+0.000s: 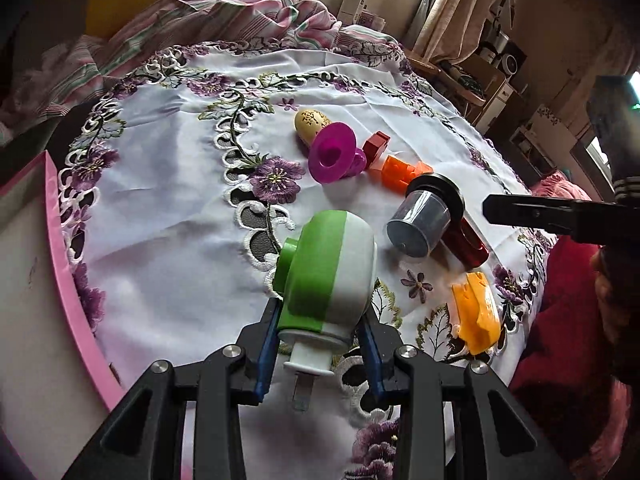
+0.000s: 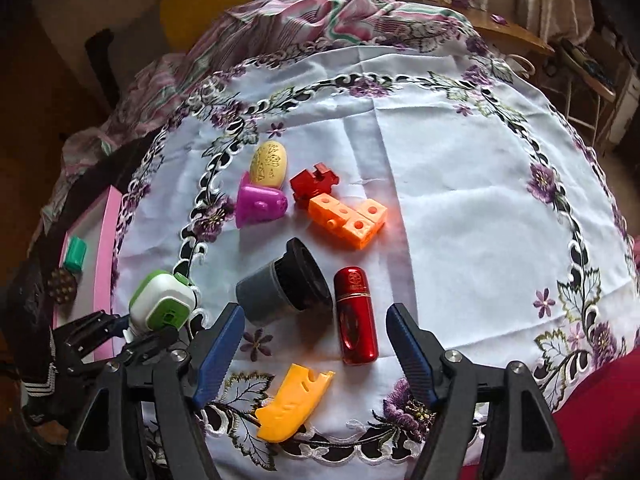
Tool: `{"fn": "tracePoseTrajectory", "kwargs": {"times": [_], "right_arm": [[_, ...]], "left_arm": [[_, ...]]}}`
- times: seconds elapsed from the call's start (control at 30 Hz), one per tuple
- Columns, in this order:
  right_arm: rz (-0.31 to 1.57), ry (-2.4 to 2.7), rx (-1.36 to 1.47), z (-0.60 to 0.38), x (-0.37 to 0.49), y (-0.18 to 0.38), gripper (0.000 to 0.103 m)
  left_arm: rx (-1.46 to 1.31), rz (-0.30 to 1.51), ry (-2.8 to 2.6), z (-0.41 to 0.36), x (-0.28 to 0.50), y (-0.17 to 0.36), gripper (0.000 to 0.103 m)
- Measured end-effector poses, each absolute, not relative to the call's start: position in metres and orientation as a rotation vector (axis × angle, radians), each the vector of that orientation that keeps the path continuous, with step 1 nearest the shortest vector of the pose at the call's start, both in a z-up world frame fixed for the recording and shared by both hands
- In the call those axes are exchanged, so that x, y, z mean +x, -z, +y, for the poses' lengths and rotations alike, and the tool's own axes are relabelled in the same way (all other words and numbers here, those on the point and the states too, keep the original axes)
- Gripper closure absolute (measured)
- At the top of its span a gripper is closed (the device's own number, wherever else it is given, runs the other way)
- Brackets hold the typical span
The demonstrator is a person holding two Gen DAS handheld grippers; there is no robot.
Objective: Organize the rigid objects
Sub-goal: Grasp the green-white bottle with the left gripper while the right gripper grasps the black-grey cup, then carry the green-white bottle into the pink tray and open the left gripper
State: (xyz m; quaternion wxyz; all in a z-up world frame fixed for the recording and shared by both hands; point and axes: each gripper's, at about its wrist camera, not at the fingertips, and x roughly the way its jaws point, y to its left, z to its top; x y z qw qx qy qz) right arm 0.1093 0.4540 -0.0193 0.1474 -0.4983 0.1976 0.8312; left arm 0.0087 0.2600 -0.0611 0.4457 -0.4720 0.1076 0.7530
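My left gripper (image 1: 320, 344) is shut on a green-and-white rounded toy (image 1: 332, 272), held just above the embroidered white tablecloth (image 1: 160, 200); the right wrist view shows the same toy (image 2: 160, 300) at the lower left. My right gripper (image 2: 316, 344) stands open over the cloth, its pads touching nothing. Below it lie a red capsule (image 2: 356, 316), a grey-and-black cylinder (image 2: 280, 288) and a yellow wedge (image 2: 296, 404). Farther off sit a yellow egg (image 2: 269, 164), a magenta flared piece (image 2: 260, 204), a dark red block (image 2: 316, 182) and an orange holed block (image 2: 348, 216).
A pink-rimmed tray (image 2: 106, 248) at the table's left edge holds a small green item (image 2: 76, 256) and a dark brown piece (image 2: 62, 290). Striped fabric (image 2: 320, 12) is bunched at the far side. A red sleeve (image 2: 600, 420) is at the near right.
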Motion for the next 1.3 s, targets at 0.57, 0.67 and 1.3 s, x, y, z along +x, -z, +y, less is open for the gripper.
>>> {"fn": "tracePoseTrajectory", "kwargs": {"times": [0.57, 0.67, 1.3], "right_arm": [[0.221, -2.361, -1.626, 0.424, 0.018, 0.056, 0.024], [0.233, -2.4, -1.591, 0.425, 0.006, 0.064, 0.029], [0.151, -2.43, -1.583, 0.414, 0.007, 0.068, 0.031]], "left_arm": [[-1.131, 0.08, -2.009, 0.166, -0.004, 0.017, 0.066], [-1.135, 0.057, -2.061, 0.141, -0.009, 0.013, 0.066], [-1.319, -0.142, -2.285, 0.035, -0.043, 0.04, 0.066]]}}
